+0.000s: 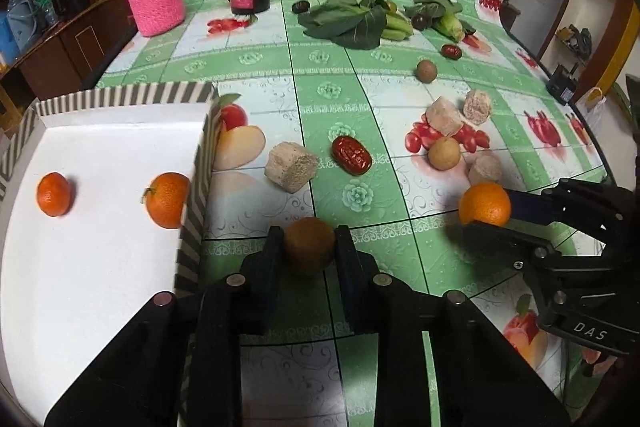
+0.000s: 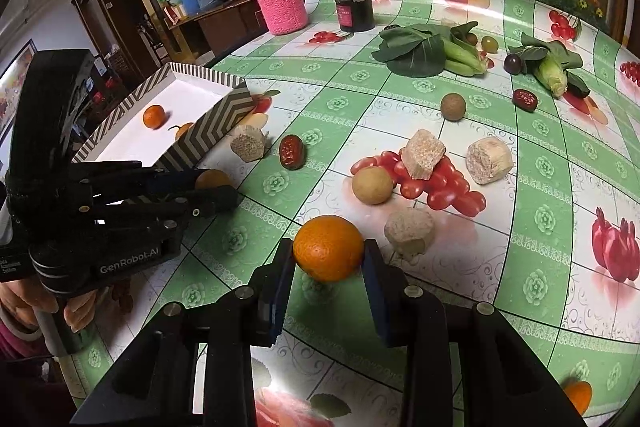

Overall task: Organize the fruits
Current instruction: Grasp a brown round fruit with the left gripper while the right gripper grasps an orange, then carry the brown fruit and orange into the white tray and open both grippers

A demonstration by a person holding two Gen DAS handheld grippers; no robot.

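**Both grippers loaded, tray waiting**

Black fingers fill the foreground of each wrist view, and each pair has a fruit. The left gripper [image 1: 308, 247] has closed in on a brown kiwi [image 1: 309, 243], its pads pressed against both flanks, the gap no wider than the fruit itself. The right gripper [image 2: 329, 259] is likewise clamped on an orange [image 2: 328, 247], pads touching its left and right sides; whether it is off the table [image 1: 400, 95] or resting on it I cannot tell.

Just left of the kiwi stands the striped tray [image 1: 196, 195], white inside, with two mandarins [image 1: 53, 194] already lying in it, well apart. That puts the job at the pick-and-carry stage: two fruits gripped, not yet delivered.

Next, I'd judge, each hand has to lift clear of the tray's wall and travel over it before letting go. The kiwi sits nearly against that wall, so its trip is short; the orange has farther to go and would cross behind the left gripper.

Loose on the cloth beyond lie a red date [image 1: 351, 155], a pale round fruit [image 1: 444, 154], several rough beige chunks [image 1: 291, 166] and some greens [image 1: 352, 21].
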